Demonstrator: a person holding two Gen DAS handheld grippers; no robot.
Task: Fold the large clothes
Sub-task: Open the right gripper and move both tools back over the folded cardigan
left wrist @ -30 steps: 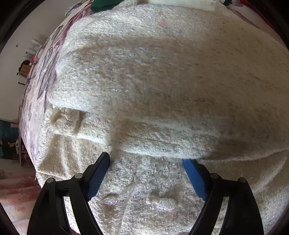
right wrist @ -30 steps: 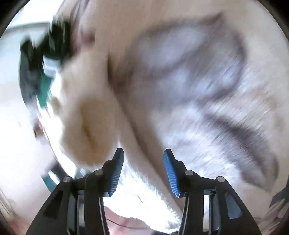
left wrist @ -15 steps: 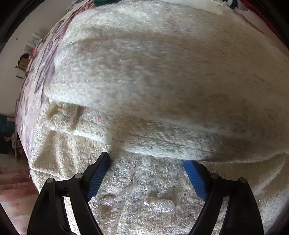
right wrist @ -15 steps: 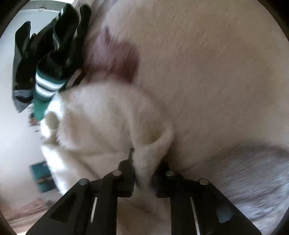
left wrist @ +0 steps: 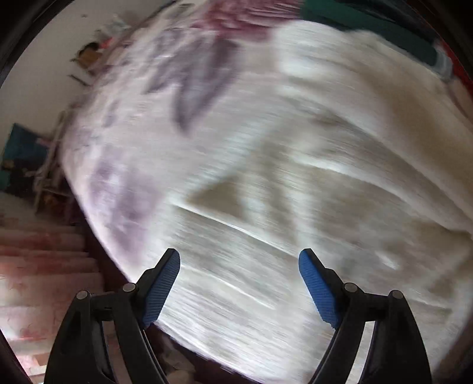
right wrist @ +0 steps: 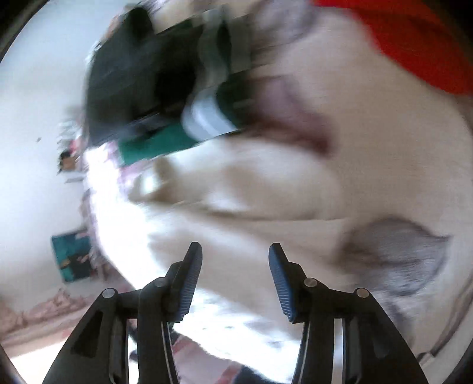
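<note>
A large cream fuzzy knit garment [left wrist: 310, 183] lies partly folded on a bed with a floral cover [left wrist: 183, 79]. Both views are motion-blurred. My left gripper [left wrist: 239, 274] is open and empty, held above the garment's near part by the bed's edge. In the right wrist view the same cream garment [right wrist: 251, 183] lies ahead. My right gripper [right wrist: 235, 273] is open and empty above it.
A dark green striped garment [right wrist: 165, 88] lies at the bed's far side, also in the left wrist view [left wrist: 369, 20]. A red cloth [right wrist: 414, 38] lies at upper right. The bed's edge [left wrist: 97, 233] drops to a reddish floor [left wrist: 35, 265] at left.
My right gripper was shut on a fold of the cream garment; it has let go and opened. My left gripper has pulled back and swung left, staying open.
</note>
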